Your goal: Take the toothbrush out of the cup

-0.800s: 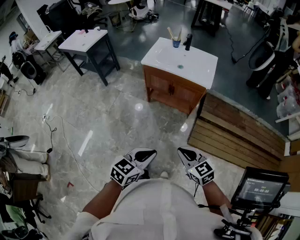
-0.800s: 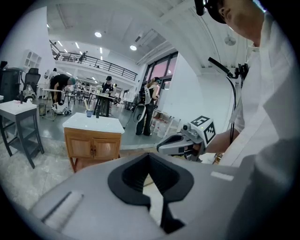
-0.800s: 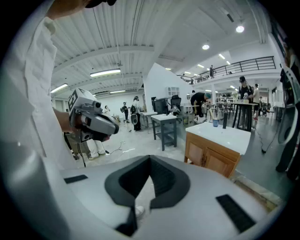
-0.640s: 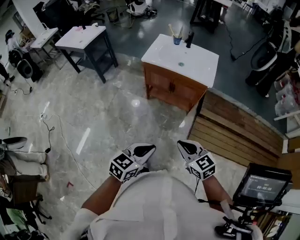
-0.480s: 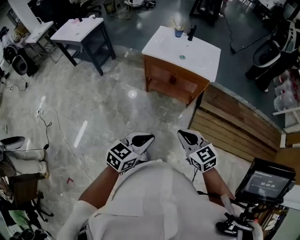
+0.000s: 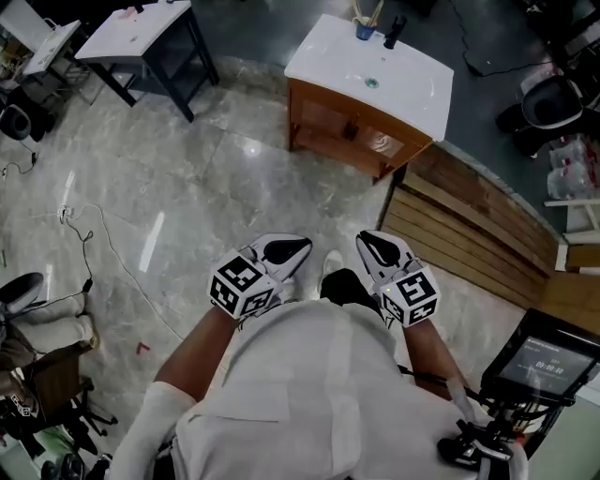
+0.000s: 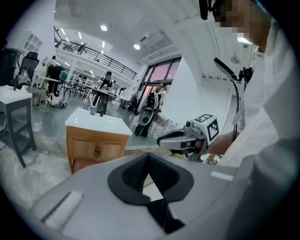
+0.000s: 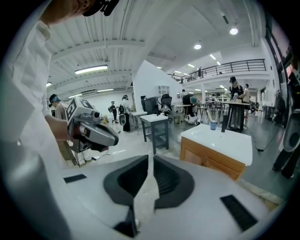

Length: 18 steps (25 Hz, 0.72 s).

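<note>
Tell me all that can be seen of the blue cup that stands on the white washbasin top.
The cup is small and blue; its material is too far off to tell. It stands upright near the far edge of the white washbasin top, which lies on a wooden cabinet. In the head view it is just left of a black tap. Two pale sticks, probably toothbrush handles, rise from it and lean apart. Nothing else appears to touch it.

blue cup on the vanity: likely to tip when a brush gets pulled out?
Probably yes: the cup looks small and the brushes lean well above its rim, so a sideways pull may tip it. It sits on the smooth white sink top, so it might also slide. Too far off to judge weight.
</note>
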{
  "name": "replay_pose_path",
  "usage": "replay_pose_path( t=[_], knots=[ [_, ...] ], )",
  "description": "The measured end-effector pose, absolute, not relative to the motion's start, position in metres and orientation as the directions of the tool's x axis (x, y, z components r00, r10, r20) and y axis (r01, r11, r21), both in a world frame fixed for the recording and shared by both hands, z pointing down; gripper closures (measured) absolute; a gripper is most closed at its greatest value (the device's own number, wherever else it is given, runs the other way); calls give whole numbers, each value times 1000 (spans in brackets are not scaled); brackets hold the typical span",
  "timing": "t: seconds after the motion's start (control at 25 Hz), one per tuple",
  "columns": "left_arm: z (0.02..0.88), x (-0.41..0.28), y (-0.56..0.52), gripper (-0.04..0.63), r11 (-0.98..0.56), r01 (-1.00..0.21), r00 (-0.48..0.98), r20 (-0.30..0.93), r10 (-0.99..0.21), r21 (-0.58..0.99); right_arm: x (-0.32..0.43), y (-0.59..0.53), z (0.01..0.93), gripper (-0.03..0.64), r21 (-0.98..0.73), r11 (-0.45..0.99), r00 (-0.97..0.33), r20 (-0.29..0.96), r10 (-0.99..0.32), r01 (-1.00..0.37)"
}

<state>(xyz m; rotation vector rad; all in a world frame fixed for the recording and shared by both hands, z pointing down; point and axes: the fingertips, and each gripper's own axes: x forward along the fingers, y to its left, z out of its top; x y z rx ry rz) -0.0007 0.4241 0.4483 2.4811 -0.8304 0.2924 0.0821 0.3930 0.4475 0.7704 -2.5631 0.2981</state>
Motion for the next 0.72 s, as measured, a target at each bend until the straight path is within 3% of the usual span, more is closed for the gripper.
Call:
replay_pose_path(
  t=[0.16, 0.72],
  knots=[
    [466, 9, 372, 589, -686, -611, 790, 359, -497, 395, 93, 339, 467, 581, -62, 818, -735, 481, -477, -572],
    [436, 62, 161, 588, -652, -698, 711, 389, -586, 296, 147, 123, 453, 581, -45, 839, -776, 411, -479, -542]
  ],
)
